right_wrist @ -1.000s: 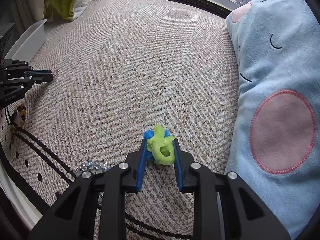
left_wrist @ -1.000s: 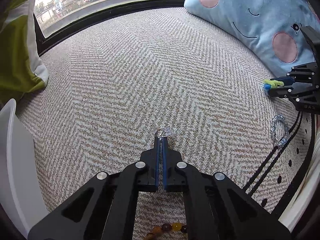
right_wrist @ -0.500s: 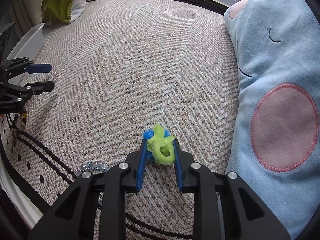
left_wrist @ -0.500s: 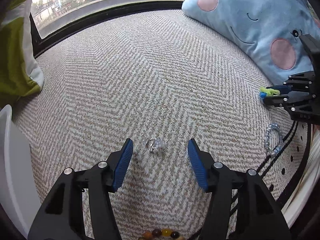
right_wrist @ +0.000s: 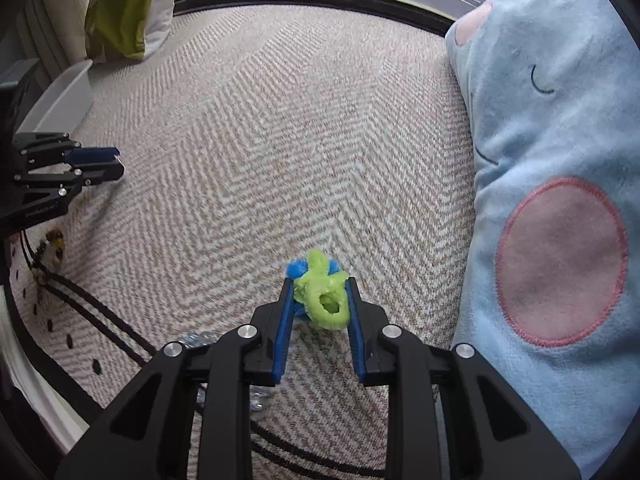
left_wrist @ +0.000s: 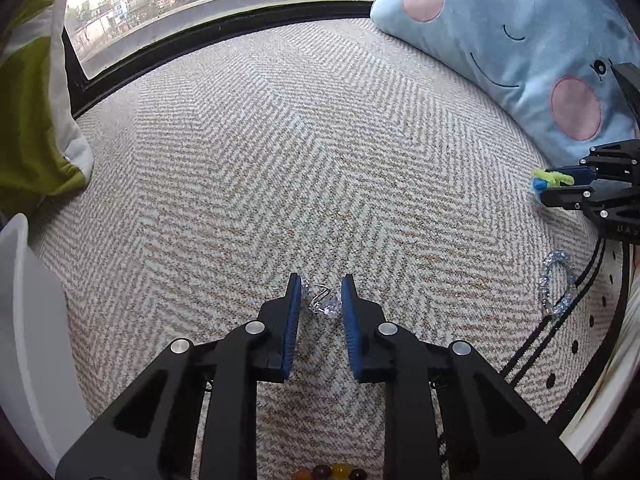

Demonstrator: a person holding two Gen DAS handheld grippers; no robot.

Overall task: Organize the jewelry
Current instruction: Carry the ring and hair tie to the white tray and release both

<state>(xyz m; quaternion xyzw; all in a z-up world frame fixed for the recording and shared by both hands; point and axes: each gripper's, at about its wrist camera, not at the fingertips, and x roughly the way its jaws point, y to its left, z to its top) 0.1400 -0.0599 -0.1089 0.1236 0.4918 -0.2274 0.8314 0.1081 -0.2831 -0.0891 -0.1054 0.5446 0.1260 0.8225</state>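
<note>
A small silver wire piece with clear crystals (left_wrist: 325,307) lies on the herringbone rug, between the blue pads of my left gripper (left_wrist: 319,294). The jaws are closing around it, with slim gaps still showing beside the pads. The right wrist view shows that gripper (right_wrist: 109,165) low over the rug at far left. My right gripper (right_wrist: 318,294) is shut on a fuzzy green and blue ring (right_wrist: 326,300), held just above the rug beside the blue pillow. In the left wrist view it (left_wrist: 554,185) sits at the right edge with the ring (left_wrist: 544,179) at its tips.
A clear crystal bracelet (left_wrist: 556,284) lies on a white mat with black lines (left_wrist: 576,320) at the right. Amber beads (left_wrist: 328,470) lie under the left gripper. A white tray (left_wrist: 24,320) stands at the left, a green pillow (left_wrist: 28,100) behind it and a blue plush pillow (left_wrist: 520,40) at the back right.
The left jaws were shut on the crystal piece, sprang wide open and dropped it on the rug, and have now narrowed around it again. The right gripper kept still with its ring.
</note>
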